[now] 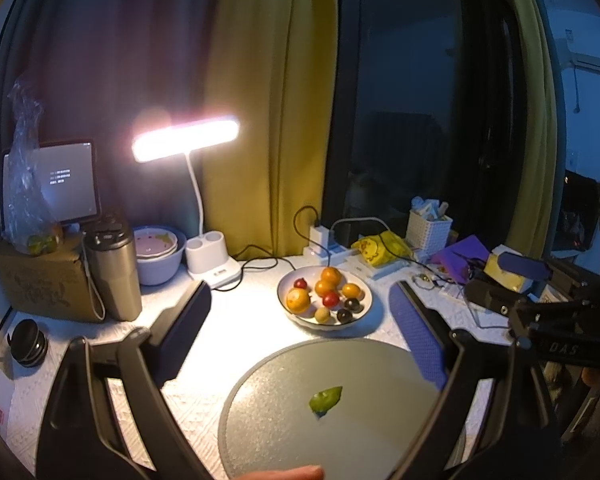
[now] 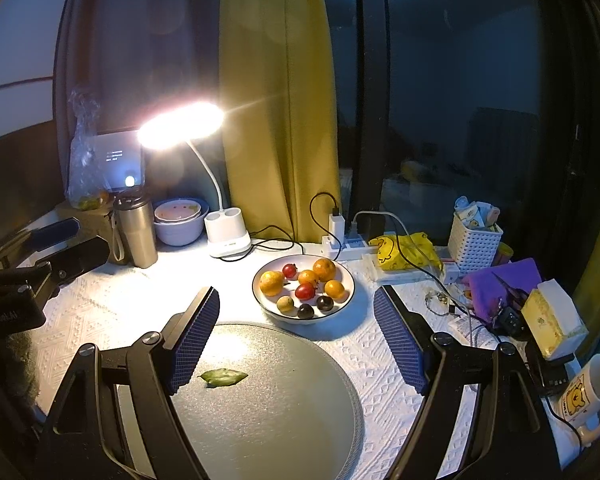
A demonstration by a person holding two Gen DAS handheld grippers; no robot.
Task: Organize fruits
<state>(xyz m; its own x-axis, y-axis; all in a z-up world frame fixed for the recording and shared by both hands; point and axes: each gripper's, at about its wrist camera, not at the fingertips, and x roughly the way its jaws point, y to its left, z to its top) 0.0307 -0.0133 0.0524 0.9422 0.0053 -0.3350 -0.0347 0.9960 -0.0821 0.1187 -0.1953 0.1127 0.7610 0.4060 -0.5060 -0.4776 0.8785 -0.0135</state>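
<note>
A white bowl at the middle of the table holds several oranges, two red fruits, two dark plums and a small tan fruit. In front of it lies a round grey plate bearing only a green leaf. My left gripper hovers open over the plate's left side, with nothing between its pads. My right gripper hovers open over the plate's right side, also with nothing in it. Each gripper shows at the edge of the other's view.
A lit desk lamp, a steel flask, stacked bowls and a cardboard box stand at the back left. A power strip, yellow bag, white basket, tissue box and mug crowd the right. A person's fingertip shows at the bottom.
</note>
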